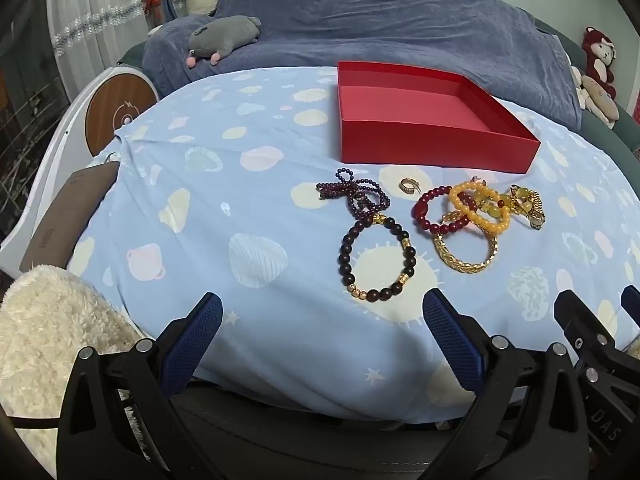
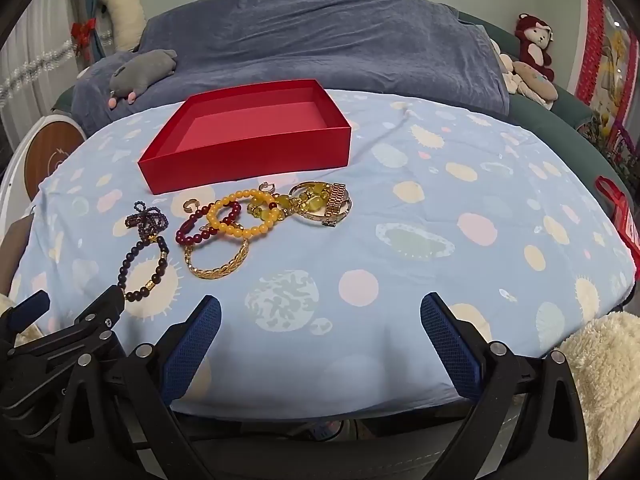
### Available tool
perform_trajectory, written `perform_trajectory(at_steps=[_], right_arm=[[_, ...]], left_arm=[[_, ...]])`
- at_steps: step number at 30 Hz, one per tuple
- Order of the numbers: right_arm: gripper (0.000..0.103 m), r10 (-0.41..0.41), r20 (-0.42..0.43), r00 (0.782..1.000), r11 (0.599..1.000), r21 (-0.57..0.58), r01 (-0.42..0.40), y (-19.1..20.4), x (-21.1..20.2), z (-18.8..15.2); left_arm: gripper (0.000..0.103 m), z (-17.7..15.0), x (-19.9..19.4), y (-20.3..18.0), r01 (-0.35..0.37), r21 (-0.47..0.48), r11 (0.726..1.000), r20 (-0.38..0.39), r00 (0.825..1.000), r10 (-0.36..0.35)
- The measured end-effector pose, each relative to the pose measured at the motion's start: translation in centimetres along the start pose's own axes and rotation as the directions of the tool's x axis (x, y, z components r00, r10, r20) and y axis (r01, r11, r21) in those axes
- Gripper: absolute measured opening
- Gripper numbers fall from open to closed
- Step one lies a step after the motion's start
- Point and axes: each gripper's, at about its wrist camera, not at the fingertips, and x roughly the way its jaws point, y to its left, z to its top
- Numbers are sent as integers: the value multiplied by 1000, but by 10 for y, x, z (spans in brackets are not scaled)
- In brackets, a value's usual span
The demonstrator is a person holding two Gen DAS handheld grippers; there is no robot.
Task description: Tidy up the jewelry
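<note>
An empty red box [image 1: 432,136] [image 2: 248,160] stands on a table under a light blue patterned cloth [image 1: 240,216] [image 2: 440,240]. In front of it lies jewelry: a dark bead bracelet [image 1: 376,258] [image 2: 144,268], a purple bead strand [image 1: 354,194] [image 2: 146,216], a small gold ring [image 1: 409,185], a red bead bracelet [image 1: 440,210] [image 2: 204,226], a yellow bead bracelet [image 1: 480,208] [image 2: 244,214], a gold chain bracelet [image 1: 466,252] [image 2: 218,264] and a gold watch [image 1: 530,204] [image 2: 332,202]. My left gripper [image 1: 322,312] and right gripper [image 2: 320,312] hover open and empty near the front edge.
A sofa under a blue blanket [image 1: 380,28] stands behind the table, with a grey plush toy [image 1: 224,36] and a red plush monkey [image 2: 534,46]. A cream fleece [image 1: 48,328] lies at the front left. A red bag [image 2: 620,216] sits at the right edge.
</note>
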Motion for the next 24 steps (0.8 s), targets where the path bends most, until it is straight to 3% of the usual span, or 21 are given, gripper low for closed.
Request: perform_trajectory(at_steps=[1,24], right_arm=[[96,-1,15,1000,1000,-3,1,0,-1,0],[96,23,4,1000,1000,2,-23,3,-4,0]], left_arm=[[96,-1,-2,-1,-24,0,1000,22,999,24],[96,-1,-7,-2,-17,4,1000,22,1000,17]])
